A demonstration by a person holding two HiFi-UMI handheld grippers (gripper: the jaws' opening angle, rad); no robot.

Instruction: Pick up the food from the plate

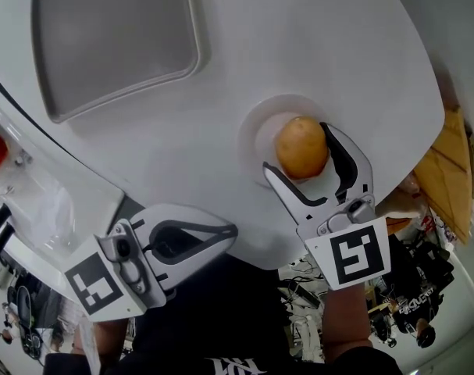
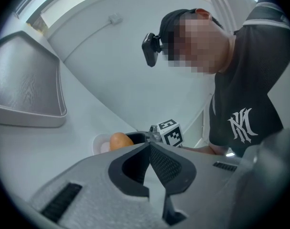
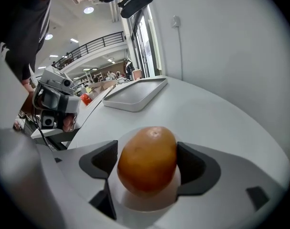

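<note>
Food: the round orange-brown food [image 1: 302,145] is sitting on the small white plate [image 1: 256,135], which is lying on the white table [image 1: 182,147].
Right gripper: the right gripper [image 1: 295,148] is pinching the food, with one dark pad appearing to press on each side of it, low over the plate.
Left gripper: the left gripper [image 1: 225,231] is hanging well apart from the plate, at the table's near edge, with its jaws pressed together on nothing.
Tray: the grey tray [image 1: 196,45] is lying well beyond the plate, on the far side from the person.
Slip risk: the food is looking smooth and rounded, so it is likely to be squirting out from between the pads if the squeeze is landing off its widest part.
Roll risk: once loose, it is likely to be rolling off the shallow plate and toward the table edge just beside it.
Plate risk: the lower jaw edges are riding close to the plate, so a tilted lift is risking dragging or tipping it.
</note>
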